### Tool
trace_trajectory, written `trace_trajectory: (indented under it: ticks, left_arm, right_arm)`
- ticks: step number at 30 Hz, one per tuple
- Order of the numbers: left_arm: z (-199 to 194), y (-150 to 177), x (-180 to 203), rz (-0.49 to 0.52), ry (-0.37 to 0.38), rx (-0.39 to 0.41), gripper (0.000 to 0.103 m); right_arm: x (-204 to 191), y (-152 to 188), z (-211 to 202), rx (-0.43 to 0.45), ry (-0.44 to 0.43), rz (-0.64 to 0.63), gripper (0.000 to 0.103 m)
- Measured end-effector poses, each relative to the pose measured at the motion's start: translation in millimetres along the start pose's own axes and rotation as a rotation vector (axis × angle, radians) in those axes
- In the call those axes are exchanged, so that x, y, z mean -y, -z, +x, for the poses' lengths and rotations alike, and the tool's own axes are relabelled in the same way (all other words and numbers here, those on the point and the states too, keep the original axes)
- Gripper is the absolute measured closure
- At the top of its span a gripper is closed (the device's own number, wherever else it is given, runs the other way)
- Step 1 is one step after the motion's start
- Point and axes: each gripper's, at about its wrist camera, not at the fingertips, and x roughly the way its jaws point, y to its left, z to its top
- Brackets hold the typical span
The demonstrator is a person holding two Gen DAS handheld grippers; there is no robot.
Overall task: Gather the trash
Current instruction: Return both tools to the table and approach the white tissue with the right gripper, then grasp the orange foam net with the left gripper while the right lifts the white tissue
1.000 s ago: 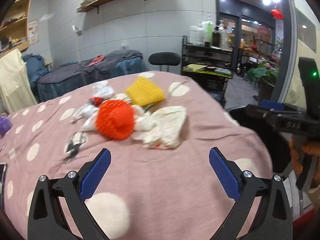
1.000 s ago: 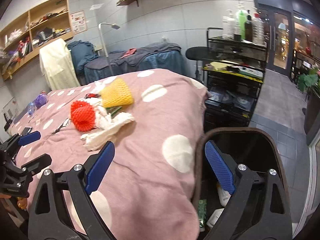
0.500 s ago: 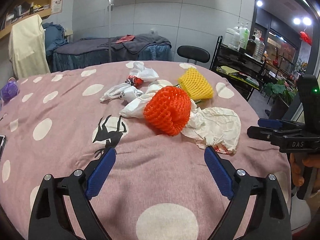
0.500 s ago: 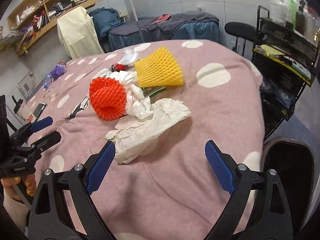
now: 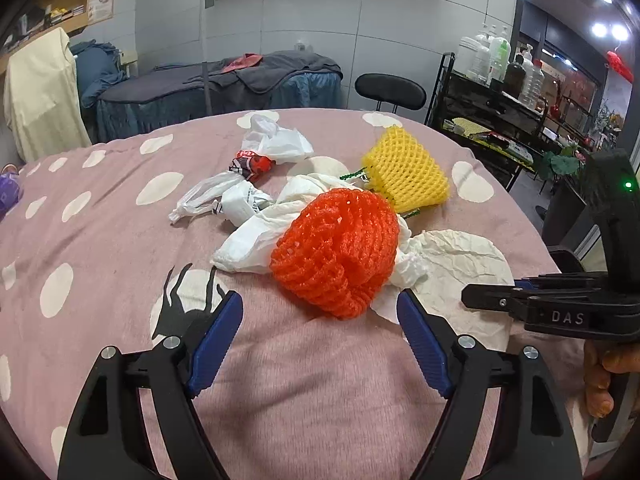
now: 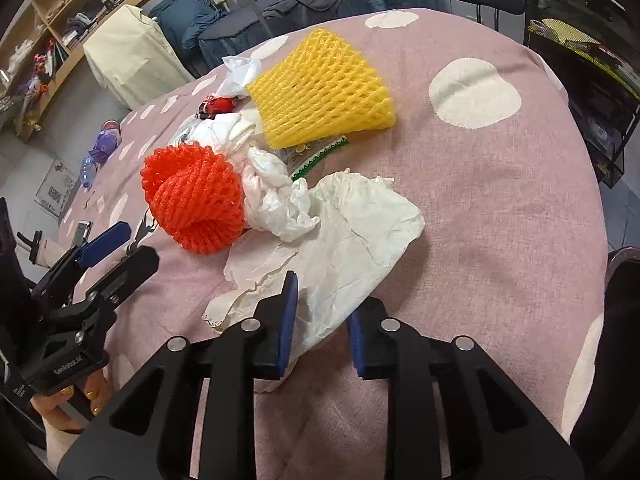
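Observation:
A heap of trash lies on the pink dotted tablecloth [image 5: 304,392]: an orange foam net [image 5: 336,252], a yellow foam net [image 5: 404,172], crumpled white paper [image 6: 344,232], white plastic bags [image 5: 276,144] and a small red wrapper [image 5: 252,164]. My left gripper [image 5: 320,336] is open, just short of the orange net. My right gripper [image 6: 322,320] has its jaws partly closed around the near edge of the white paper, with a gap still between them. It also shows at the right of the left wrist view [image 5: 560,308].
A black bin rim [image 6: 624,272] sits past the table's right edge. A purple bottle [image 6: 106,146] and a phone [image 6: 80,230] lie at the table's far left. A black chair [image 5: 390,90], a shelf rack [image 5: 492,120] and a bed [image 5: 216,84] stand behind.
Both grippers moved forward and down toward the heap. The right jaws narrowed around the white paper's edge. The left jaws narrowed a little in front of the orange net.

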Motion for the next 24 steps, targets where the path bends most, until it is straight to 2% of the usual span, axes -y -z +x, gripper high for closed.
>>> trace_trajectory:
  ticks: [4,6,8,9,13,17,24]
  left_arm:
    - [16.2,-10.1,5.3,0.016,-0.006,-0.024,0.031]
    - [24.1,-13.7,6.4,0.015,-0.015,-0.044,0.040]
    - [29.3,-15.3,7.1,0.011,-0.010,-0.058,0.054]
    - [30.6,-15.6,7.4,0.008,-0.011,-0.060,0.058]
    - [27.4,-13.7,7.5,-0.012,-0.010,-0.052,0.088]
    - [15.7,-9.3,8.8,-0.021,0.003,-0.025,0.092]
    - [-17.7,3.1,25.4,0.008,0.020,0.047,0.092]
  right_arm:
    - [2.4,1.5,-12.8,0.039,0.015,-0.016,0.092]
    - [0.1,3.3,-22.2,0.070,0.034,-0.041,0.094]
    - [-2.0,4.9,-31.4,0.101,0.057,-0.064,0.095]
    - [-3.1,6.0,-36.5,0.118,0.071,-0.076,0.095]
    - [-1.4,10.9,-54.6,0.173,0.100,-0.104,0.096]
    - [3.8,17.0,-72.8,0.220,0.121,-0.116,0.096]
    - [12.3,32.0,-103.5,0.302,0.143,-0.123,0.096]
